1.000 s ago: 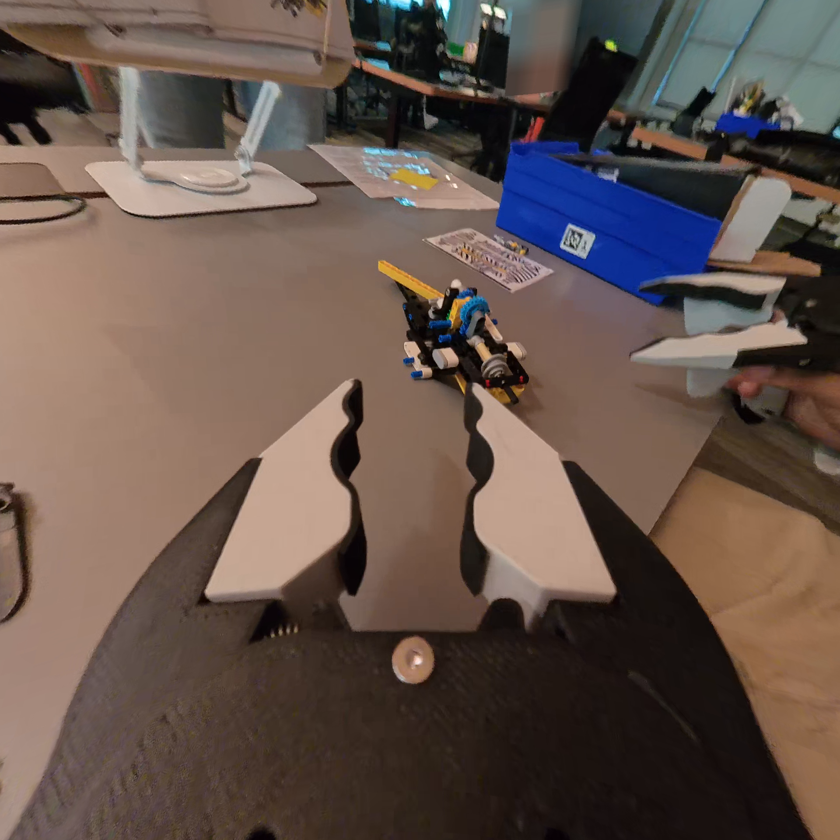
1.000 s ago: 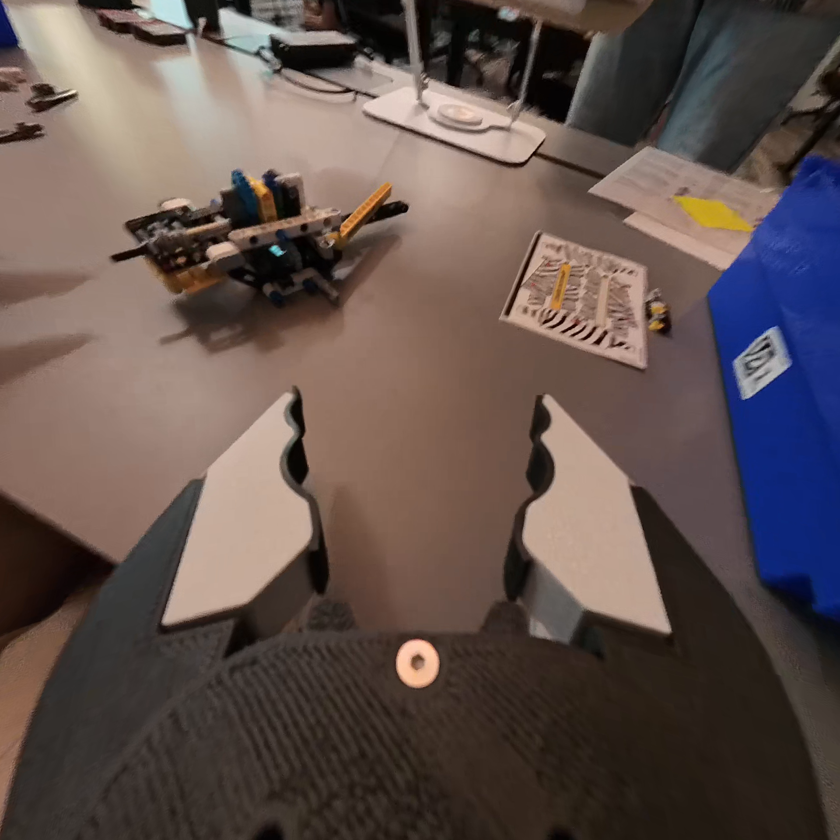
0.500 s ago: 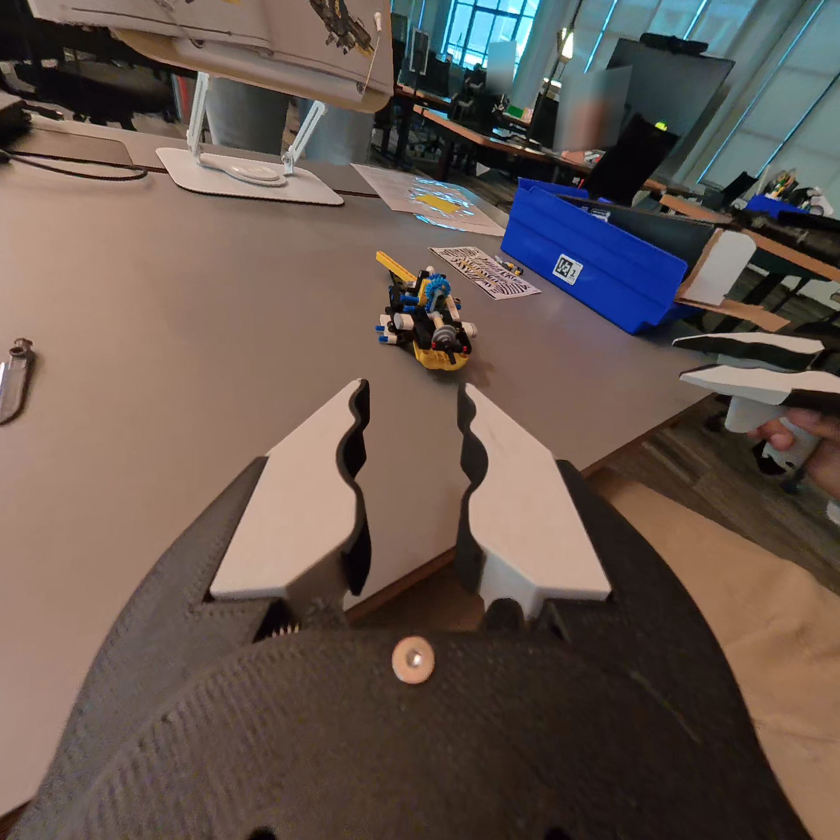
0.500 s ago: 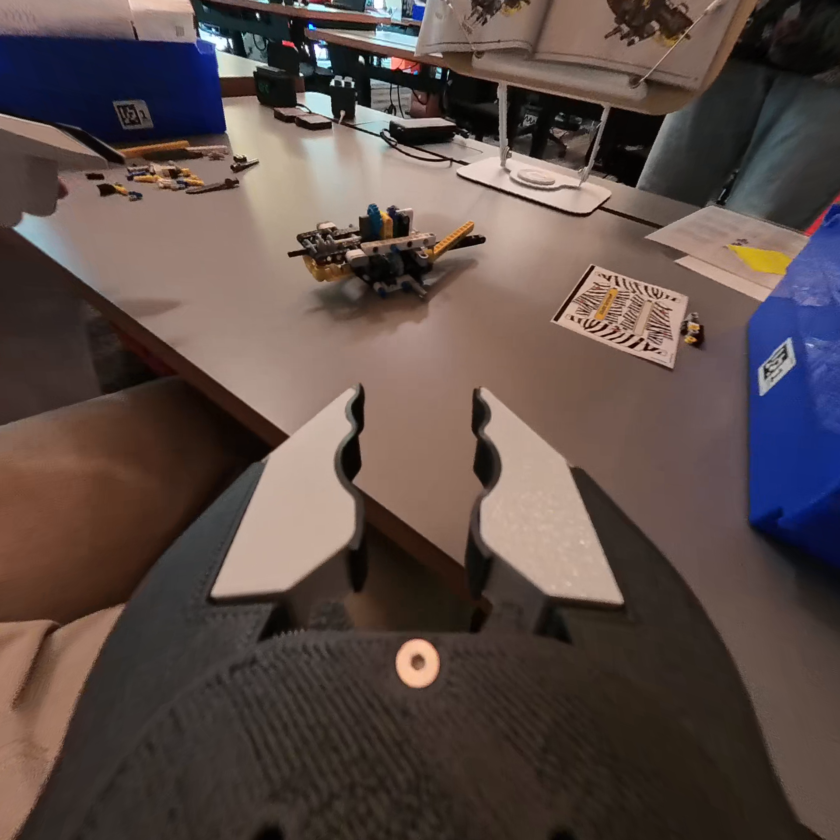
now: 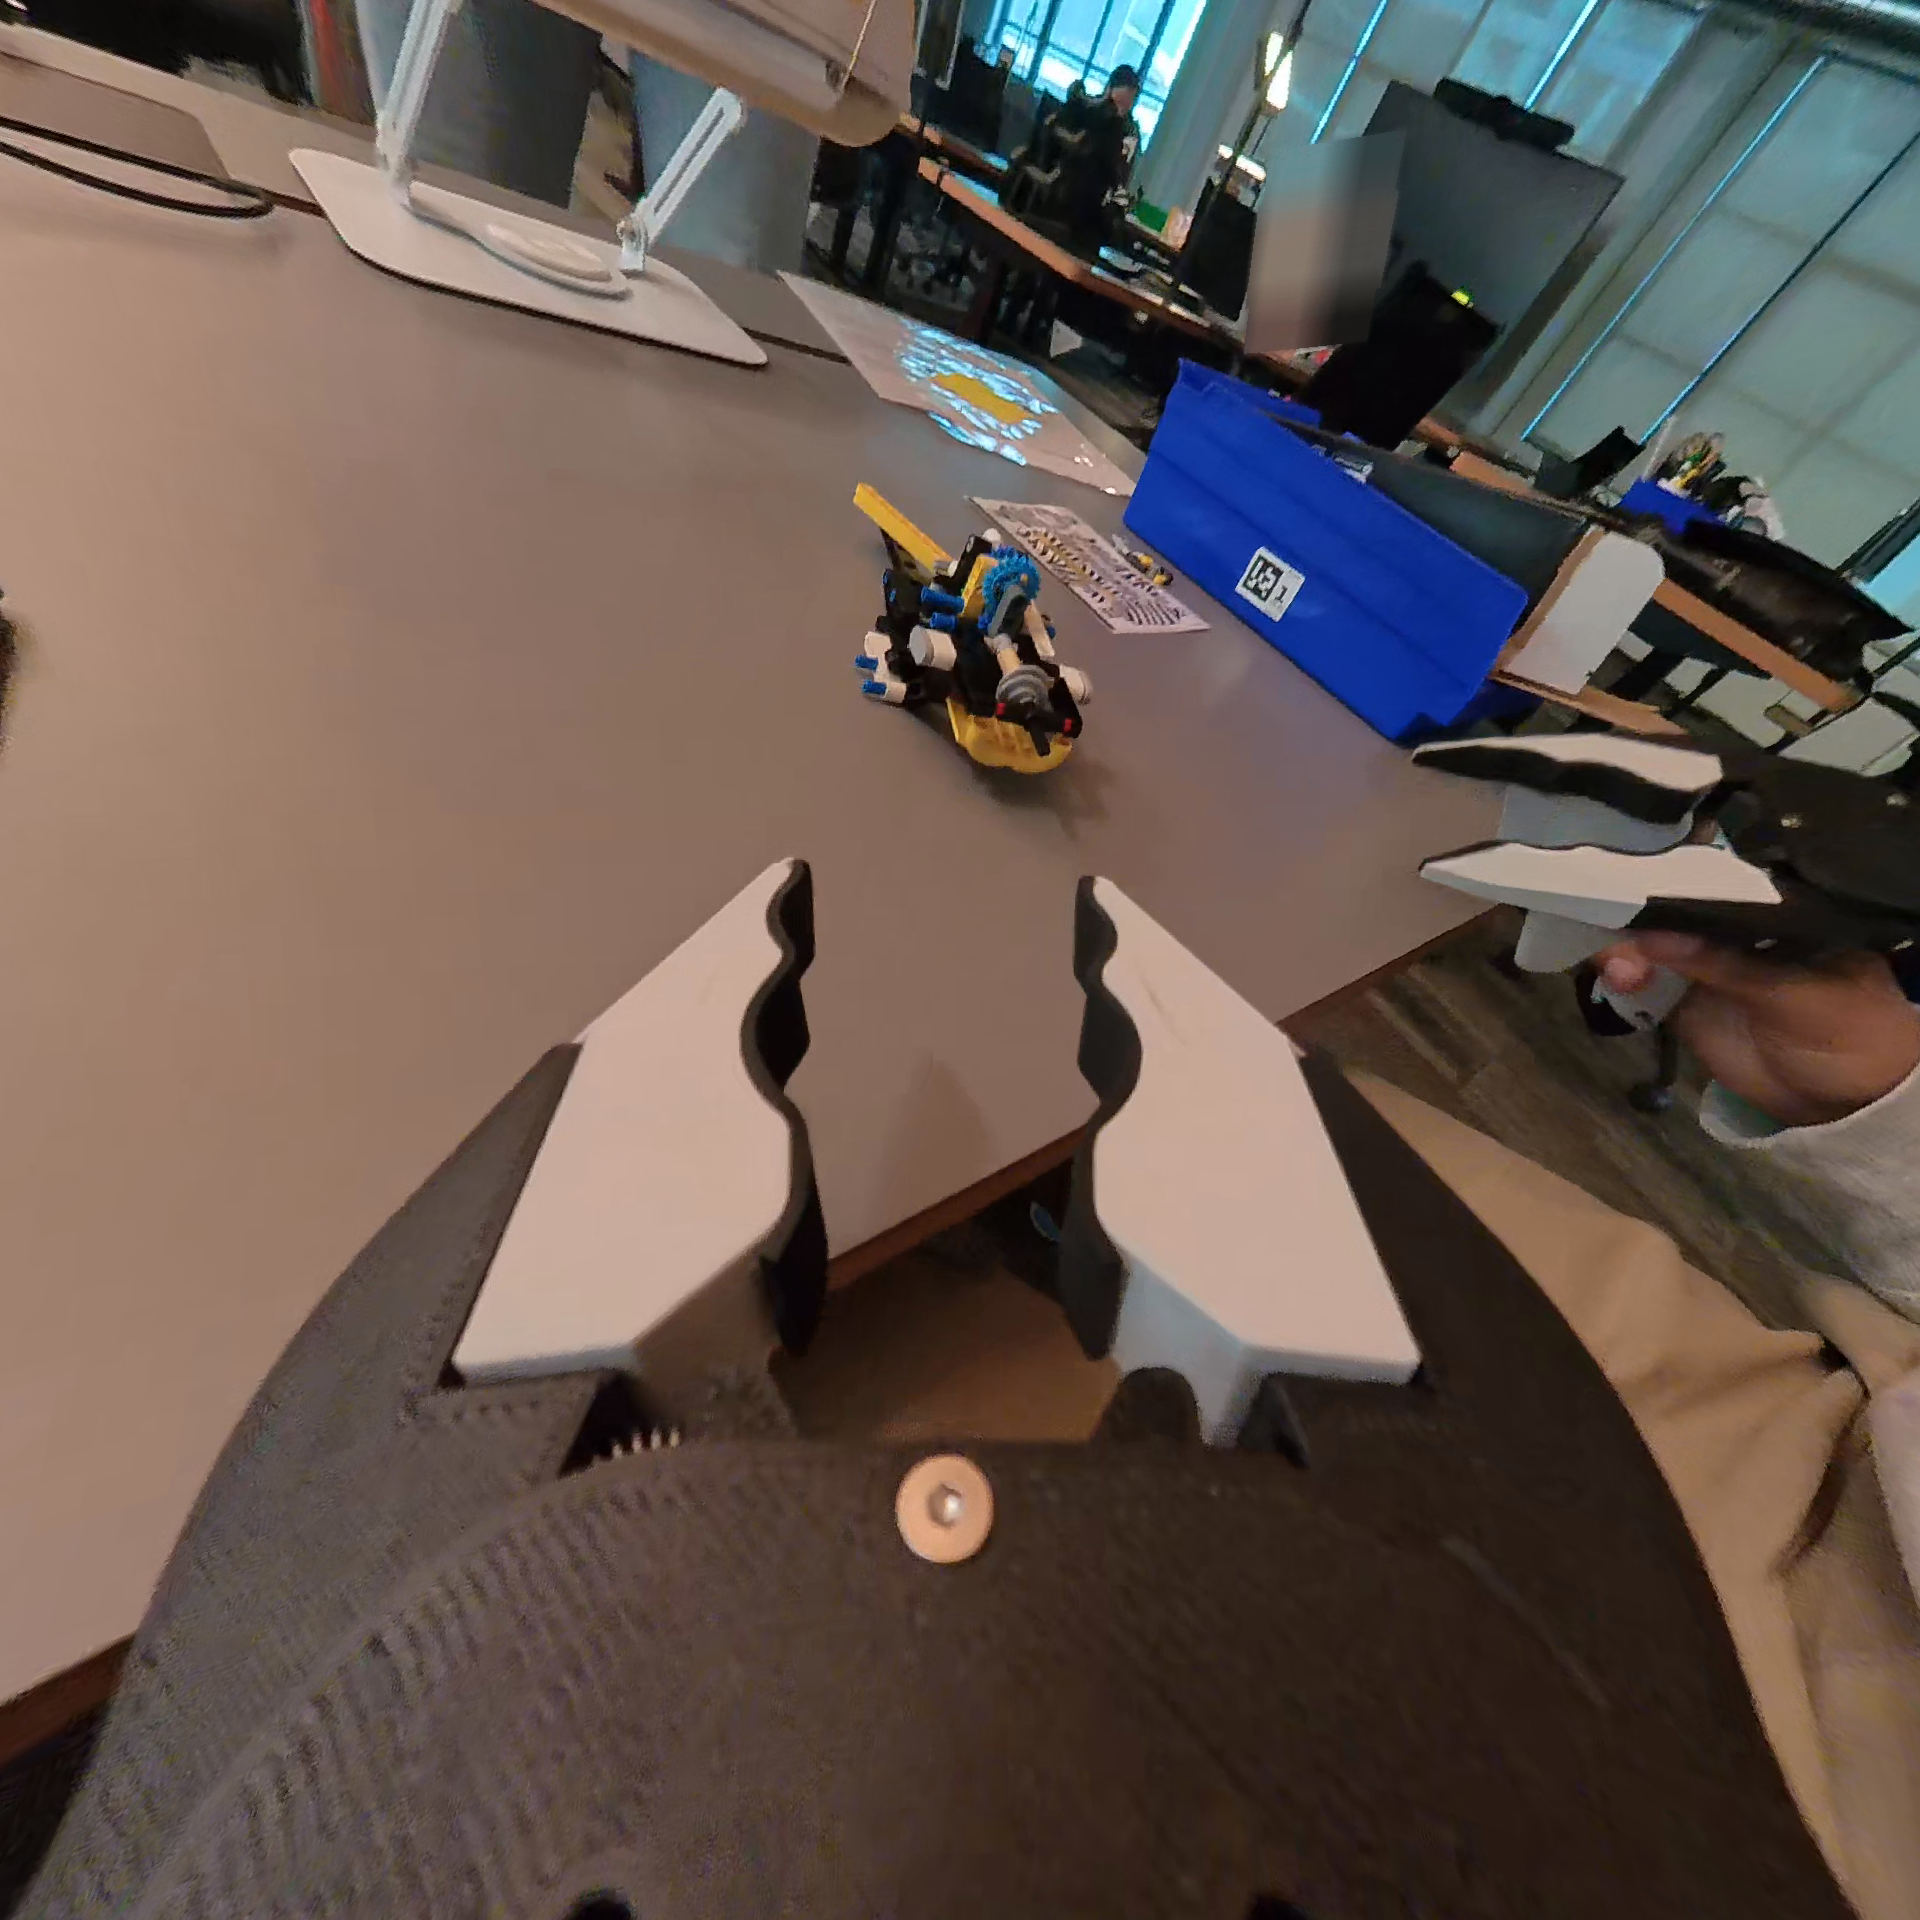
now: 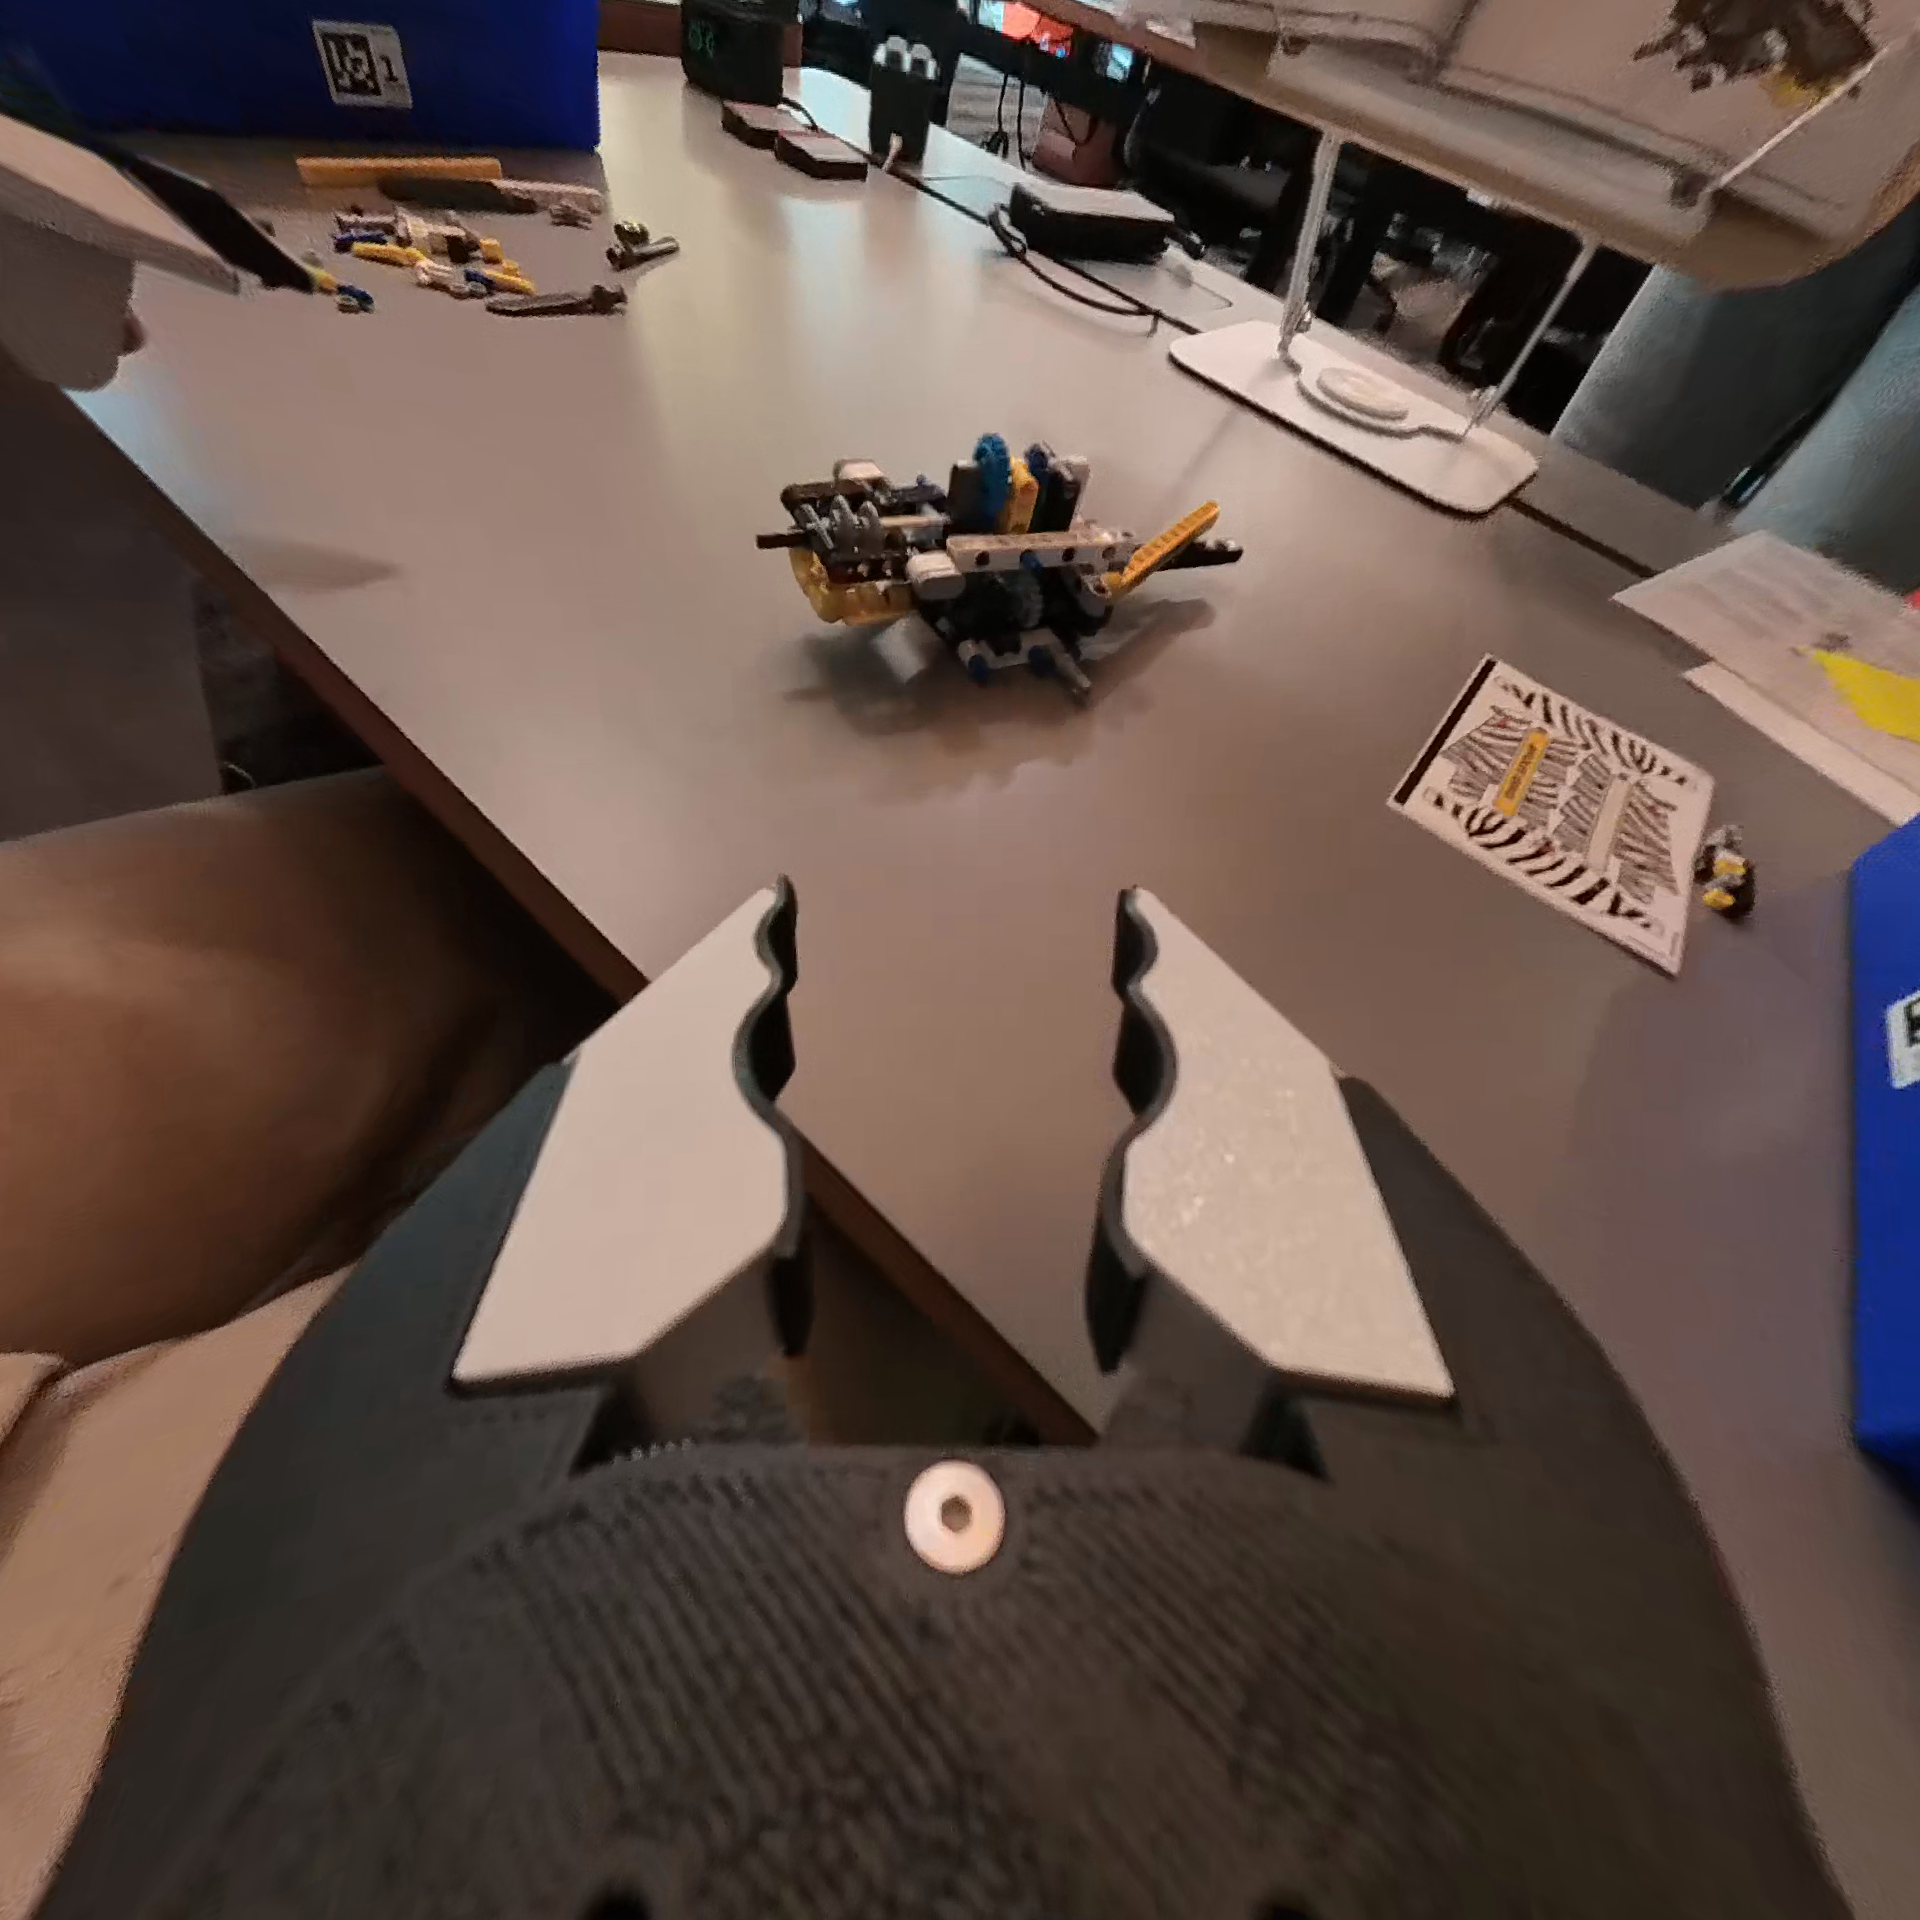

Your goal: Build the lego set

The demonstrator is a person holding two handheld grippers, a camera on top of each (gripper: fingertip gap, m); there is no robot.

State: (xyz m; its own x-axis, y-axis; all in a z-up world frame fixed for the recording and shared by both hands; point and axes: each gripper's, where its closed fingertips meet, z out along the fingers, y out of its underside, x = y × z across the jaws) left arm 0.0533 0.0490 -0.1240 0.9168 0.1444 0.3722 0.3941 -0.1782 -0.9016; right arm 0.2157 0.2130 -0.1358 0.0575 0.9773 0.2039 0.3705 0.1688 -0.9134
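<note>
Jaws released on left gripper and right gripper, both empty. Risk: nudging lego model across tabletop when grabbing.

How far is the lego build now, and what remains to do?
Done: a partly built model stands on the grey table. In hand: nothing; the left gripper and right gripper are both open and empty, near the table edge. Left: loose pieces lie unattached, and the sticker sheet looks unused.
</note>
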